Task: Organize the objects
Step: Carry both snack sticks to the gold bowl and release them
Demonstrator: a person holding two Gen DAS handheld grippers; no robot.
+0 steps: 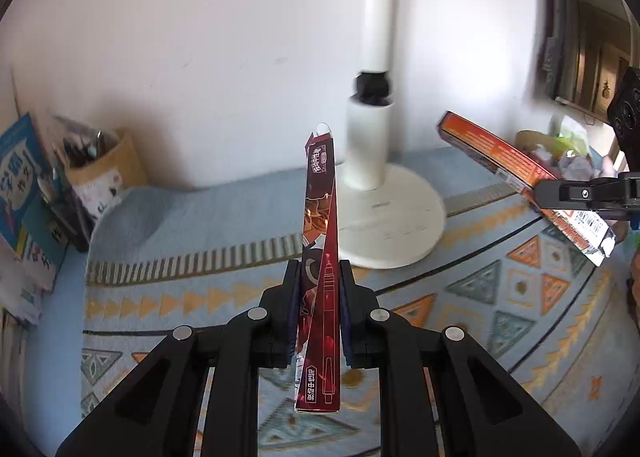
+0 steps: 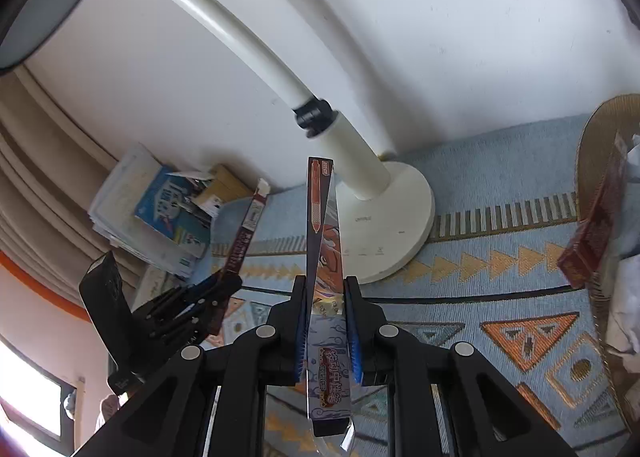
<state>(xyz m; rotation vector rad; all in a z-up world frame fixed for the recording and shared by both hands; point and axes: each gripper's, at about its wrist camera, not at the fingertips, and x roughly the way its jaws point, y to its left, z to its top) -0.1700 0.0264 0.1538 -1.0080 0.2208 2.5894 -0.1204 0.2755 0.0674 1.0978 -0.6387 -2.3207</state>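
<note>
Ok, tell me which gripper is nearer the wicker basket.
Right. The right gripper, clamping a pen box, is beside the wicker basket; the left gripper, holding a dark red box, is farther off, toward the book stack.

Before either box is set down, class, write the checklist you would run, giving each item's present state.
1. Left gripper shut on the dark red pen box: ok.
2. Right gripper shut on the orange pen box: ok.
3. The two boxes apart from each other: ok.
4. Both boxes clear of the lamp base: ok.
5. Wicker basket has room: cannot tell.
</note>
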